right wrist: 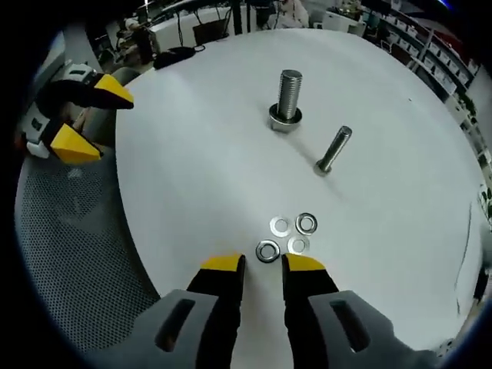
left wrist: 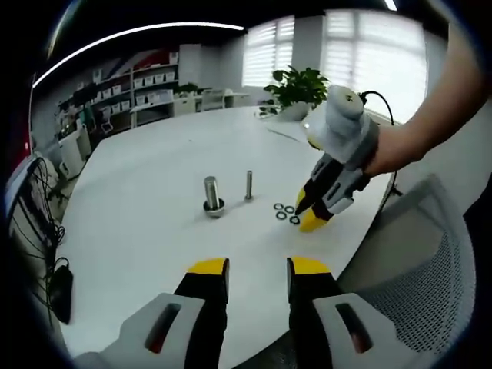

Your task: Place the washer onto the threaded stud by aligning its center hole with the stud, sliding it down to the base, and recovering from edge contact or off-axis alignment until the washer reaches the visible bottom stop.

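Note:
Several loose washers (right wrist: 280,226) lie in a small cluster on the round white table (right wrist: 192,177). The nearest washer (right wrist: 268,250) sits just ahead of my right gripper (right wrist: 263,265), which is open with nothing between its fingers. Beyond them a thick threaded stud (right wrist: 289,92) stands upright with a washer (right wrist: 284,120) around its base. A thin bolt (right wrist: 334,150) stands beside it. In the left gripper view the thick stud (left wrist: 211,194), thin bolt (left wrist: 248,185) and washers (left wrist: 284,213) lie ahead of my open left gripper (left wrist: 257,269). The right gripper (left wrist: 310,213) hovers low at the washers.
A grey mesh chair (left wrist: 419,261) stands at the table's near edge, under the hand holding the right gripper. A potted plant (left wrist: 296,88) sits at the far side. Shelves (left wrist: 146,92) line the back wall, and cables (left wrist: 42,231) hang at the left.

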A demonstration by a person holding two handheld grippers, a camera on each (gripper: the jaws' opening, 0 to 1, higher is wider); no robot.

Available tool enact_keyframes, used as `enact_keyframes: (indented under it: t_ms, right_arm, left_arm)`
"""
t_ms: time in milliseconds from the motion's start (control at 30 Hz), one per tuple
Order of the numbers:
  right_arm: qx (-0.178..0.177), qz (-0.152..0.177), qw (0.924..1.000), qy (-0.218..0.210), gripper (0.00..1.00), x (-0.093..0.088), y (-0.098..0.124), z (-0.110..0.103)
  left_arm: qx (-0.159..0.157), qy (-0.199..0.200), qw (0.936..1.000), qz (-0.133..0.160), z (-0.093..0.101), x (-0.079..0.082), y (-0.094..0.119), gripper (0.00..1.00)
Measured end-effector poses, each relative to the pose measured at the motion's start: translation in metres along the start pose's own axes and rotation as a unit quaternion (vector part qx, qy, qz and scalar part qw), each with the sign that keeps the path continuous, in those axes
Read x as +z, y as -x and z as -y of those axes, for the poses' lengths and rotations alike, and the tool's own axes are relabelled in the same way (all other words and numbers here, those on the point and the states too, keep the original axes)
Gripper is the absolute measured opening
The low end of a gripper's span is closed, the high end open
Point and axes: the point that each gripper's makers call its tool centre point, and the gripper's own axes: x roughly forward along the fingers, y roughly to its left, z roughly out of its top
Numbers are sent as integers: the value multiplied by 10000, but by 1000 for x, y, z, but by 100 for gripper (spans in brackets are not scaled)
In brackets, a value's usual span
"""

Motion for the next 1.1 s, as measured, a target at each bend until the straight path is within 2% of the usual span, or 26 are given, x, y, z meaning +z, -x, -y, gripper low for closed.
enact_keyframes:
  t_ms: [100, 267, 367, 467, 533, 600, 667, 867, 1000, 1100]
  right_arm:
    - [79, -73, 9995, 314, 17, 1, -1, -3]
    - [292, -226, 9991, 217, 18, 4, -2, -2]
    - [370, -424, 9960, 691, 20, 2, -2, -5]
    - [292, -496, 9932, 1009, 22, 2, -2, -8]
    - [307, -545, 9946, 825, 22, 3, -3, -7]
    - [344, -548, 9945, 826, 21, 4, -3, -6]
    - [404, -521, 9920, 1072, 22, 5, -4, -6]
    - [433, -621, 9891, 1262, 21, 6, -5, -8]
    - [471, -879, 9852, 1396, 20, 7, -5, -8]
    - [500, -1122, 9783, 1666, 19, 5, -5, -6]
  left_arm:
    - [4, 16, 10000, -1, 0, 0, 0, 28]
    - [-2, 21, 10000, -9, 0, 0, 0, 28]
    - [-9, -3, 10000, -42, 0, -1, -1, 28]
    - [-17, -17, 10000, -57, 1, -2, -1, 28]
    - [-12, -24, 10000, -51, 0, -1, -1, 28]
    - [-23, -6, 10000, -52, 1, -1, -1, 28]
    - [-24, -14, 10000, -50, 0, -2, -1, 28]
    - [-2, -45, 10000, -86, 0, -3, 0, 27]
    - [-3, -39, 10000, -82, 0, -3, -1, 27]
    - [-9, -41, 10000, -86, 0, -3, -1, 27]
